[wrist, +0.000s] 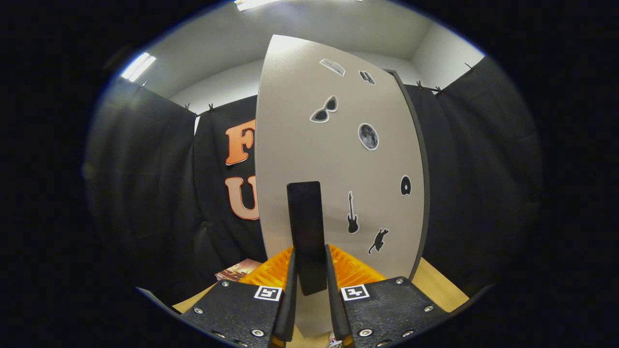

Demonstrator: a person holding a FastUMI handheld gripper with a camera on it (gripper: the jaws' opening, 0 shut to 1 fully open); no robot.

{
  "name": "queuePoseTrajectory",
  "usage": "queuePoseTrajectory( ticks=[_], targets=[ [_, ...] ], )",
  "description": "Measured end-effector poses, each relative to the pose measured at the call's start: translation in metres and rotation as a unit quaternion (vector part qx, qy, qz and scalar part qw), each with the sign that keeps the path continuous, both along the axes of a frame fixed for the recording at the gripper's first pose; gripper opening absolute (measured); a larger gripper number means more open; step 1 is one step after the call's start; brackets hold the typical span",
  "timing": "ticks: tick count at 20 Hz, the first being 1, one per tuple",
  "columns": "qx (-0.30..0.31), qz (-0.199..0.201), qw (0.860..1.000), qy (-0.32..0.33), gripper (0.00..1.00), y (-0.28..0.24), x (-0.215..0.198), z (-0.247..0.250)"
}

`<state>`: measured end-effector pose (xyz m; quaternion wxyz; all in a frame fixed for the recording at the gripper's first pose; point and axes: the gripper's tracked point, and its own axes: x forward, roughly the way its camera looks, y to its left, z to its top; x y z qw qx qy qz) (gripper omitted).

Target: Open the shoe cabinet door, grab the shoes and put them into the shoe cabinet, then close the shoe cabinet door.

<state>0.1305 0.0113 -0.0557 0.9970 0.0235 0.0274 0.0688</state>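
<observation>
The shoe cabinet door is a pale grey panel with several small stickers, and it rises straight ahead of me, swung out from the cabinet with its dark edge on the right. A dark upright bar handle stands on the door's face. My gripper is shut on this handle, with one finger pressed on each side of its lower end.
A light wooden surface lies below the door on the right. A brown printed item lies on it, left of my fingers. Black cloth walls close in on both sides beyond the door.
</observation>
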Motion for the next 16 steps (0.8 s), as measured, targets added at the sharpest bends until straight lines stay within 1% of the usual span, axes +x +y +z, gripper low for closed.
queuePoseTrajectory(
  ticks=[8,10,11,12,16],
  targets=[
    [-0.010,-0.009,1.000,-0.008,0.27,-0.066,-0.050,0.009],
    [-0.033,-0.022,0.999,-0.013,0.27,-0.087,-0.060,0.010],
    [-0.038,-0.029,0.999,-0.013,0.27,-0.104,-0.079,0.011],
    [-0.042,-0.033,0.999,-0.012,0.27,-0.114,-0.087,0.012],
    [-0.069,-0.059,0.996,-0.015,0.27,-0.142,-0.100,0.018]
  ],
)
